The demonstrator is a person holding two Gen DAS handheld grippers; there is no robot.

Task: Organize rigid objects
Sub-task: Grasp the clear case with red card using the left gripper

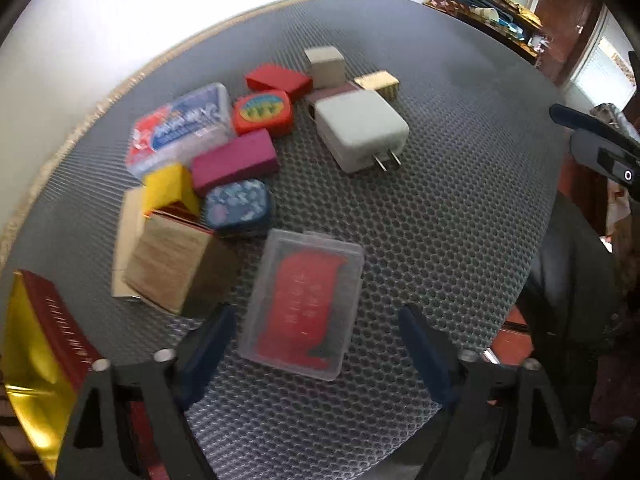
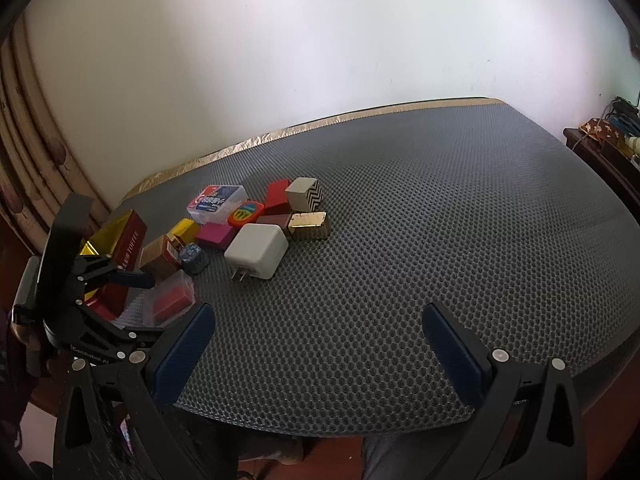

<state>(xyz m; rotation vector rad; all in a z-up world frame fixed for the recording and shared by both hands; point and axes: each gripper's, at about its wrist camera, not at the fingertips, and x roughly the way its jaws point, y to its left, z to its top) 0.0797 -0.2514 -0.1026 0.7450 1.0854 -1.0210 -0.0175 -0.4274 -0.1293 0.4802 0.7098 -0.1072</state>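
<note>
A cluster of small rigid objects lies on the grey honeycomb mat [image 1: 440, 240]. My left gripper [image 1: 316, 344] is open, its jaws either side of a clear plastic case with a red card [image 1: 304, 304]. Beyond lie a white charger plug [image 1: 360, 128], a magenta block [image 1: 234, 160], a blue patterned tin [image 1: 238, 202], a brown box [image 1: 176, 268], a yellow block [image 1: 168, 186] and a red round tin [image 1: 262, 112]. My right gripper [image 2: 320, 320] is open and empty over bare mat, near the front edge. The left gripper [image 2: 100, 280] shows in the right wrist view beside the clear case [image 2: 170, 300].
A red and gold open box [image 1: 44, 360] stands at the mat's left front corner. A clear printed box [image 1: 180, 128], a red block [image 1: 280, 80], a beige cube [image 1: 326, 64] and a gold block [image 1: 378, 82] lie further back. A wall runs behind the mat [image 2: 440, 240]; a cluttered shelf [image 1: 492, 12] is far right.
</note>
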